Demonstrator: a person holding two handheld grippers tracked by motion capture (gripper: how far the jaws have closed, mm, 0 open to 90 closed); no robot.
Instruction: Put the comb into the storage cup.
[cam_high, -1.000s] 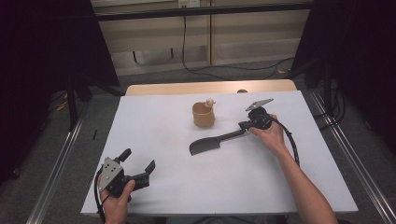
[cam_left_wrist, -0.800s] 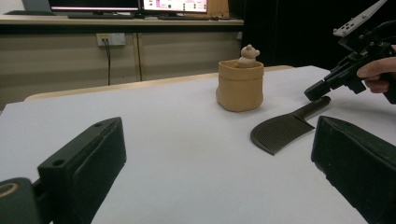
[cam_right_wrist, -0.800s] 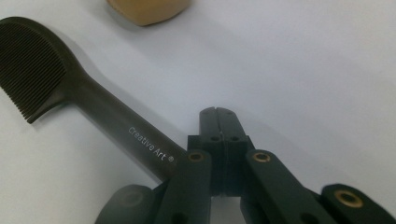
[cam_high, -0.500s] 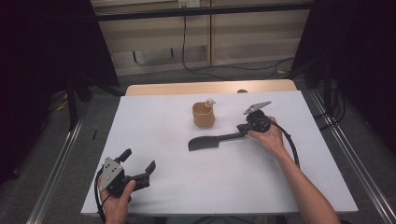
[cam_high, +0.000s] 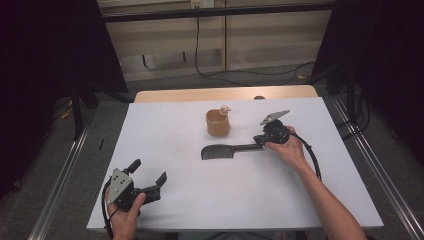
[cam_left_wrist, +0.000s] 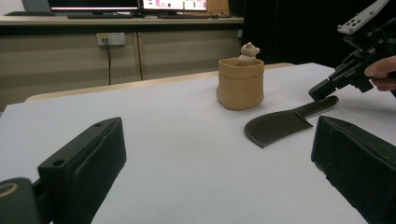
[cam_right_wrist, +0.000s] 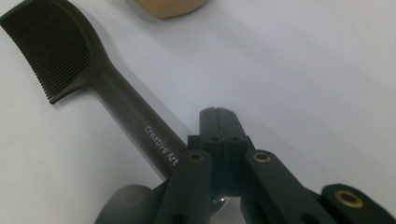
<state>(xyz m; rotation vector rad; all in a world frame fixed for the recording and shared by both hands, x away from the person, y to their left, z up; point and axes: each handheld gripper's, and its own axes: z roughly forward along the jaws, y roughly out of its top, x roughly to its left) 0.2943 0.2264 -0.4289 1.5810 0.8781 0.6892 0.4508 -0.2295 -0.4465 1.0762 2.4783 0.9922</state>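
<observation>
Comb lying flat on the white table

Comb count: one black plastic comb (cam_high: 227, 150) with a long handle lies flat near the middle of the white table (cam_high: 210, 200). One tan cup-shaped pot (cam_high: 218, 123) with one small bear figure (cam_high: 225, 109) on its rim stands just beside the comb, at 12 o'clock from its toothed end. There are two grippers.

The right gripper (cam_high: 259, 141), at 3 o'clock from the comb, has its jaws squeezed together, with the handle end beside them under the gripper. I cannot tell if they pinch it. The left gripper (cam_high: 148, 174), at 7 o'clock, is spread wide and holds nothing.

A second ago the comb sat tilted; now it has swung to lie straight across.

Lots of bare table lies between the comb and the near edge.
</observation>
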